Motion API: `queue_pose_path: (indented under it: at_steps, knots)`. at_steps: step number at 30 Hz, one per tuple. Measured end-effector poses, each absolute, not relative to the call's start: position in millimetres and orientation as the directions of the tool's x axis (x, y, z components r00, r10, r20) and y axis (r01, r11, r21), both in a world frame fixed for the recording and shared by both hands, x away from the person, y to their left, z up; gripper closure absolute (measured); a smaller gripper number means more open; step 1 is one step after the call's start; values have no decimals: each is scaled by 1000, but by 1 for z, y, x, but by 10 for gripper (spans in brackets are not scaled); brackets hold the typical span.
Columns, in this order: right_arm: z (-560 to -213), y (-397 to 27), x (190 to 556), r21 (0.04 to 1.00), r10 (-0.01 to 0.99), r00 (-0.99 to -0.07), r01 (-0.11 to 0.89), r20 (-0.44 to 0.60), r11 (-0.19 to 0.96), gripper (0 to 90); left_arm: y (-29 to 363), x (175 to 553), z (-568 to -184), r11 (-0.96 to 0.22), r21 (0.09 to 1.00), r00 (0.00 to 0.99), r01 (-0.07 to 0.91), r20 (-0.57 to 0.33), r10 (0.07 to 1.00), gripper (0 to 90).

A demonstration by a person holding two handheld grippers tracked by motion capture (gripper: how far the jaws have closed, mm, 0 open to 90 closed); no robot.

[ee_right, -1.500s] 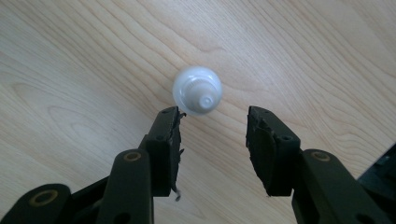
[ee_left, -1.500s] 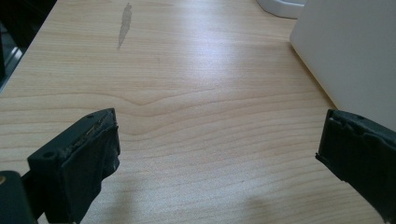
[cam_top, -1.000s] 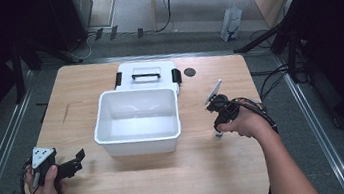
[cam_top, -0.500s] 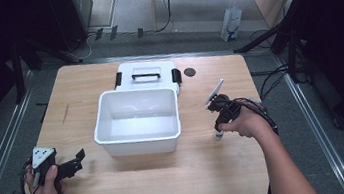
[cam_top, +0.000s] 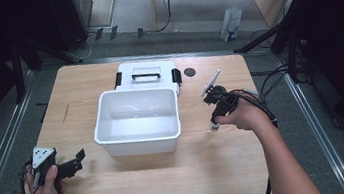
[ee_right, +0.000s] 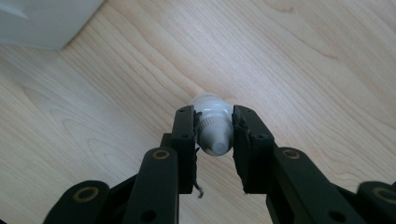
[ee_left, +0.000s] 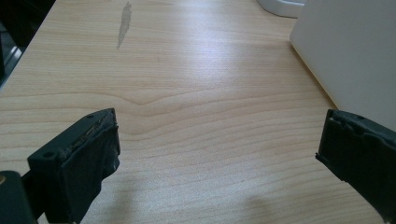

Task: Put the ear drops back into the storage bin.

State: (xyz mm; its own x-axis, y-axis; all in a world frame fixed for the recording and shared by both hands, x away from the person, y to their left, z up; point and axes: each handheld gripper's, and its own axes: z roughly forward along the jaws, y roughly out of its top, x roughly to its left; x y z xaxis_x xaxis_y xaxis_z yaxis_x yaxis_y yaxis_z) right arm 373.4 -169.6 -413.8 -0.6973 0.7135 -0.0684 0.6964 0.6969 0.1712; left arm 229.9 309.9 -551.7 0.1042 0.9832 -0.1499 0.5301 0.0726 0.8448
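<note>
The right tool (ee_right: 214, 135) pinches a small white bottle (ee_right: 213, 122) between its pads, just above the worktop (cam_top: 210, 172), right of the white bin (cam_top: 137, 117). The left tool (ee_left: 219, 154) stands spread, empty, near the bin's left side.

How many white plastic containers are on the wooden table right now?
2: an open white plastic bin at the table's middle, and a small white plastic bottle gripped by the right gripper beside it. More may be hidden behind the bin.
</note>
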Motion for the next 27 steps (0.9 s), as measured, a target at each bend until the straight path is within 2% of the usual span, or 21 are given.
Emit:
queue_pose_path:
  at_steps: [27]
  knots:
    - [-358,-135,382,202,670,-737,645,-92,737,720,309,230,-552,68,844,106,532,-146,984,0]
